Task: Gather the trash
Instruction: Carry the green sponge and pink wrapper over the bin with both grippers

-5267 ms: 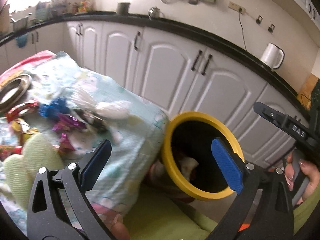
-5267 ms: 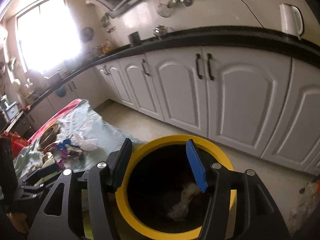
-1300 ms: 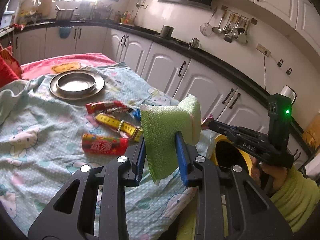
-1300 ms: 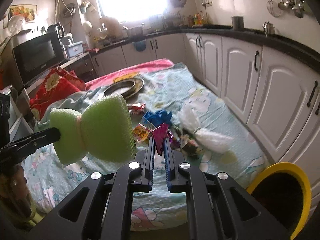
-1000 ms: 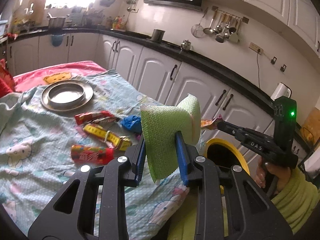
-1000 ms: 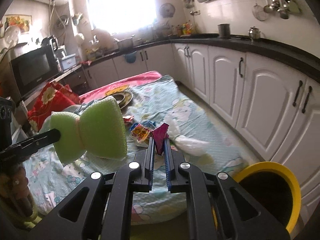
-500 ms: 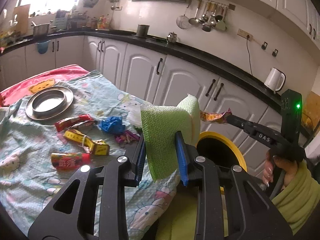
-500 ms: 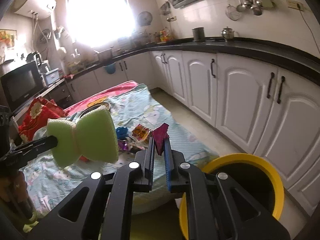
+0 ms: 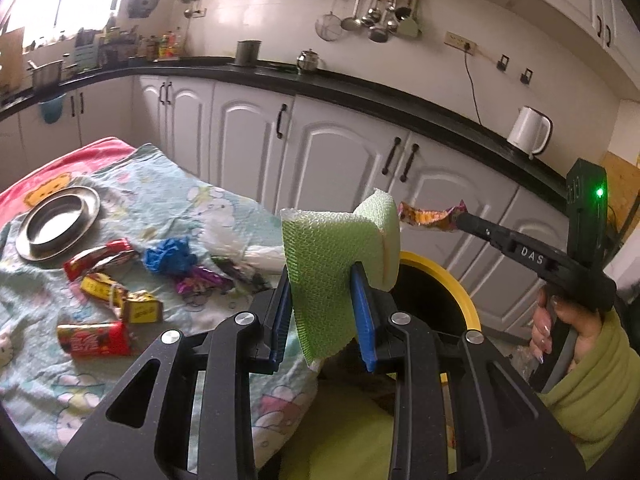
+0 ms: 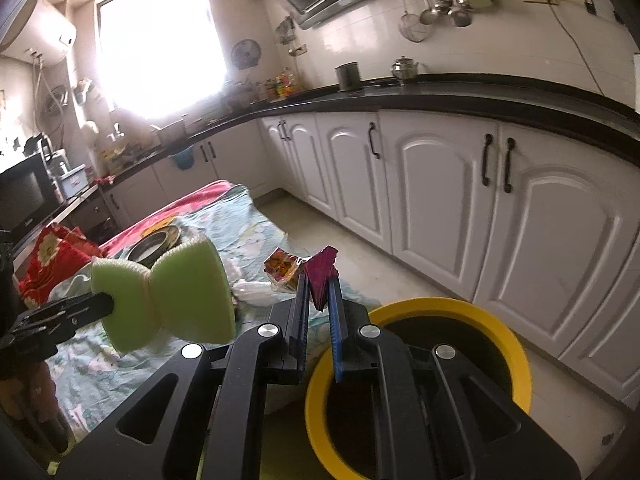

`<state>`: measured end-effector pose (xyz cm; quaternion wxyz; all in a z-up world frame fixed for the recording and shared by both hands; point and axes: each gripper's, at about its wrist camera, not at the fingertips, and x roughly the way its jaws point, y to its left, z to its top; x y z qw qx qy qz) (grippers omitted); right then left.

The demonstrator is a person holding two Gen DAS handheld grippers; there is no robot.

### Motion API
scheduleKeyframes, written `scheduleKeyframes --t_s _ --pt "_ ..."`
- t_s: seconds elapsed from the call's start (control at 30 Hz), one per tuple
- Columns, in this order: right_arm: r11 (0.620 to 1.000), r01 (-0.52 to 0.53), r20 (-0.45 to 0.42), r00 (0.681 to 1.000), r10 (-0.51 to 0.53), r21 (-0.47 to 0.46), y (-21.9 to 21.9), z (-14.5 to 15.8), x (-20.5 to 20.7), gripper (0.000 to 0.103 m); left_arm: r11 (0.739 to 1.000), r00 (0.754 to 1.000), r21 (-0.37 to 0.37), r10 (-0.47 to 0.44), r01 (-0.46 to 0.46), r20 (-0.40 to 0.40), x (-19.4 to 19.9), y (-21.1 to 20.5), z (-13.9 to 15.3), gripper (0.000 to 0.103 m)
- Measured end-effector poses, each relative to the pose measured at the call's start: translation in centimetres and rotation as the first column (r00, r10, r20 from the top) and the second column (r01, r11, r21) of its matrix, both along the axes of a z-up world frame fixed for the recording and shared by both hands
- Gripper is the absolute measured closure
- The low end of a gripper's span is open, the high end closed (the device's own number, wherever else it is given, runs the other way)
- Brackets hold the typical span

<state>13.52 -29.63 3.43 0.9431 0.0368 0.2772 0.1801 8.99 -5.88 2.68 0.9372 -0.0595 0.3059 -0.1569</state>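
My left gripper (image 9: 322, 312) is shut on a green sponge (image 9: 332, 272) and holds it up over the table's near edge; the sponge also shows in the right wrist view (image 10: 168, 296). My right gripper (image 10: 318, 312) is shut on a crumpled magenta and orange wrapper (image 10: 316, 272), seen from the side in the left wrist view (image 9: 430, 218). It hangs just left of and above the yellow-rimmed bin (image 10: 516, 348), which stands on the floor by the table (image 9: 468, 300). Several wrappers lie on the cloth: red ones (image 9: 94, 338), a yellow one (image 9: 120, 300), a blue one (image 9: 168, 258).
A metal plate (image 9: 58, 220) sits at the table's far left on the patterned cloth (image 9: 48, 384). A white plastic bag (image 9: 260, 258) lies near the table edge. White cabinets (image 10: 460, 208) and a black counter run behind, with a kettle (image 9: 528, 130).
Both grippers have swung right, away from the table toward the bin. The right gripper with its wrapper is now close above the bin's rim. The sponge stays clamped in the left gripper.
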Motion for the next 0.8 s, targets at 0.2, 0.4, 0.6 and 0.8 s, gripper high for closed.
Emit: scheduleKeyframes --t_s 0.2,0.4,0.6,0.8 --pt "0.998 0.055 0.006 0.998 -0.055 0.020 -2.3 -0.1 0.0 0.093 0.999 0.999 0.012 -0.033 0.033 -0.014 0.5 -1.4 -0.6 0.081" --pt "0.995 0.093 0.002 0.996 -0.093 0.032 -3.9 -0.4 0.0 0.093 0.998 0.997 0.019 -0.066 0.067 -0.027 0.9 -3.2 -1.1 0.081" --pt "0.990 0.140 -0.004 0.990 -0.140 0.024 -5.6 -0.9 -0.1 0.093 0.994 0.994 0.031 -0.100 0.101 -0.048 1.5 -5.4 -2.0 0.081" --pt "0.983 0.177 -0.029 0.984 -0.176 0.036 -7.3 -1.8 0.1 0.093 0.990 0.989 0.049 -0.128 0.132 -0.077 2.1 -7.1 -3.0 0.081"
